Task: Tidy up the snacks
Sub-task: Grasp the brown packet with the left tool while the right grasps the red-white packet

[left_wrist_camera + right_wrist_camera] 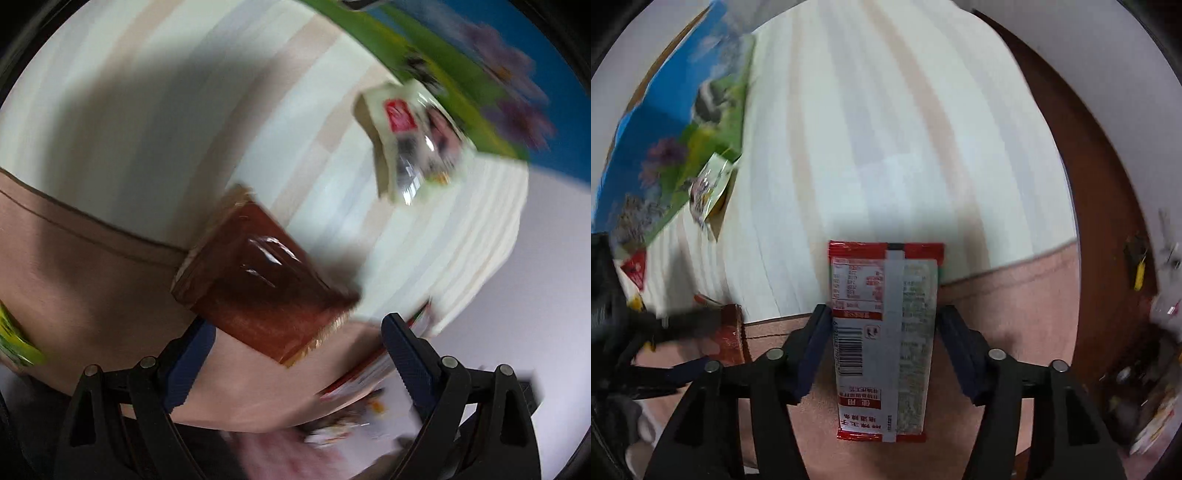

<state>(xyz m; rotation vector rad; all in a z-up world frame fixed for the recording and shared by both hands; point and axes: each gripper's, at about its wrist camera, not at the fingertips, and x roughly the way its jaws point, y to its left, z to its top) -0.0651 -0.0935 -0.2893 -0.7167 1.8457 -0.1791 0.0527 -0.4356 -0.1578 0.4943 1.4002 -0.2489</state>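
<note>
In the left wrist view my left gripper is open, its fingers wide apart. A brown snack packet lies just ahead of it, between and past the fingertips, untouched. A white packet with a red logo lies farther off by a green and blue box. In the right wrist view my right gripper has a red and white snack sachet between its fingers, barcode side up; the left finger meets its edge, and a thin gap shows at the right one. The brown packet sits at the lower left.
The surface is a pale striped cloth over a pink cloth. The green and blue box stands at the left with the white packet against it. A brown wooden edge runs along the right. Clutter lies at the far right.
</note>
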